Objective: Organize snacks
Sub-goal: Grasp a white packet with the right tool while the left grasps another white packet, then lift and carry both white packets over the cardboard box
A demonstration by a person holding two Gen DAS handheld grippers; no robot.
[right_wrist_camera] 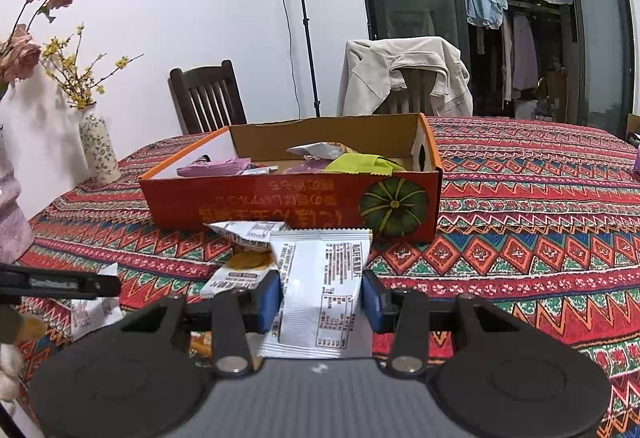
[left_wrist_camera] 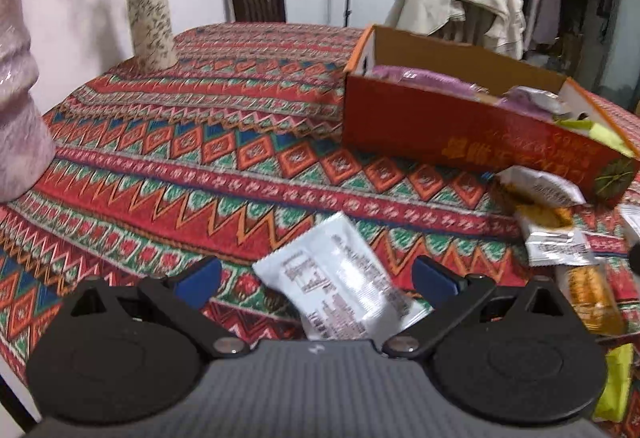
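One orange box (right_wrist_camera: pixel 288 198), two vases (left_wrist_camera: pixel 151 22), two chairs (right_wrist_camera: pixel 206 96), roughly ten snack packets (right_wrist_camera: pixel 324 294).

Yellow Chinese or Japanese characters run along the orange box's (right_wrist_camera: pixel 288 206) long side, printed upside down from this angle and too distorted to read; a green pumpkin picture (right_wrist_camera: pixel 393 207) sits beside them. The white snack packet (right_wrist_camera: pixel 324 298) carries black small print and a nutrition-style table, too fine to read. The second white packet (left_wrist_camera: pixel 340 286) shows similar blurred, unreadable print.
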